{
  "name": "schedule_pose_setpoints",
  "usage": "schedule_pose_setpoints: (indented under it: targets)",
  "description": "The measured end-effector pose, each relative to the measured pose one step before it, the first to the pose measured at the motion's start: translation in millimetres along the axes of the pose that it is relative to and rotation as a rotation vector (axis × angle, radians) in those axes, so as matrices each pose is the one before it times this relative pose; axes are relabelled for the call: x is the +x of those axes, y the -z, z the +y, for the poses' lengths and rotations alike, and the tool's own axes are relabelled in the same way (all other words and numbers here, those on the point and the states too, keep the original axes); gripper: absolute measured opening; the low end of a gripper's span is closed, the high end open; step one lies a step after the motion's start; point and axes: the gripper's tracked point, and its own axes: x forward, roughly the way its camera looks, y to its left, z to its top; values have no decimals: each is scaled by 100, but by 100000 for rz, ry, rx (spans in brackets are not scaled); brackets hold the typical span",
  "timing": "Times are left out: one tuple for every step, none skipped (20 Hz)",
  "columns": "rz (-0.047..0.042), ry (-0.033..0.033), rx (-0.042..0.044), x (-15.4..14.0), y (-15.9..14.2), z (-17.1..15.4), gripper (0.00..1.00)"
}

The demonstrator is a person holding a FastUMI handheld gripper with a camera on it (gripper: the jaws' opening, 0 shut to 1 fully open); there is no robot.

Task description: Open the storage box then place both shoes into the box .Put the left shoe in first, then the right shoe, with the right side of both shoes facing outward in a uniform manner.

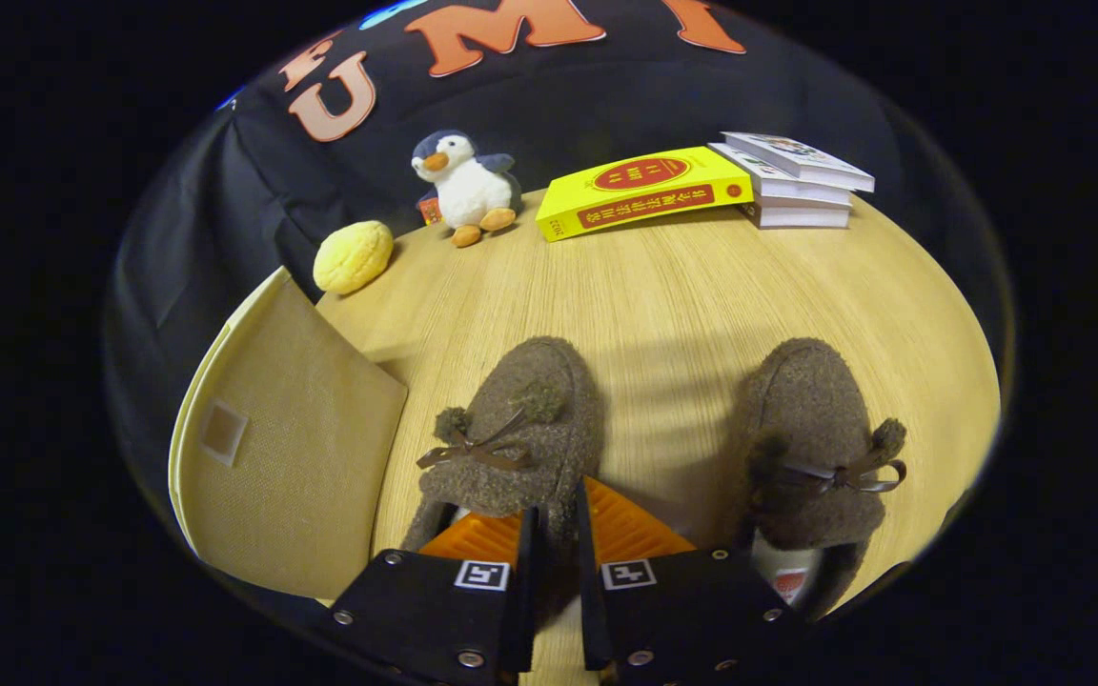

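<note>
Gripper (554, 534) looks pinched on the heel edge of the left shoe (511, 438), lower centre; lift level, carry left into the storage box (292, 448), right side outward.

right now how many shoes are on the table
2: the left shoe has its collar edge pinched between the gripper fingers; the right shoe lies beside it, apart.
</note>
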Motion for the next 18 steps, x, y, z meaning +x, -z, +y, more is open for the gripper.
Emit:
schedule_pose_setpoints:
  targets:
    - [466, 142, 2843, 41, -31, 22, 18]
    - [1068, 458, 1910, 17, 69, 44, 15]
    - [1274, 655, 1332, -60, -61, 6, 10]
    - [1009, 1243, 290, -225, -71, -92, 7]
    - [362, 616, -90, -333, -255, 170, 4]
    - [-727, 13, -302, -667, -420, 372, 3]
    - [-1151, -881, 11, -728, -640, 658, 3]
    - [-713, -1021, 888, -873, -479, 711, 3]
    - [-783, -1123, 1492, -941, -706, 845, 3]
    - [-1093, -825, 1209, -936, -746, 916, 3]
    - [-132, -31, 267, -963, -639, 866, 3]
    - [-39, 125, -1356, -1009, -460, 881, 3]
    - [-997, -408, -1348, -1084, -746, 1148, 3]
    - [-1153, -711, -1074, -1021, -729, 1178, 3]
    - [-668, -727, -599, -877, -660, 1257, 3]
    - [-330, -979, -805, -764, -561, 1289, 3]
    - [349, -549, -1011, -594, -525, 1459, 3]
    - [1323, -419, -1727, -504, -7, 1169, 3]
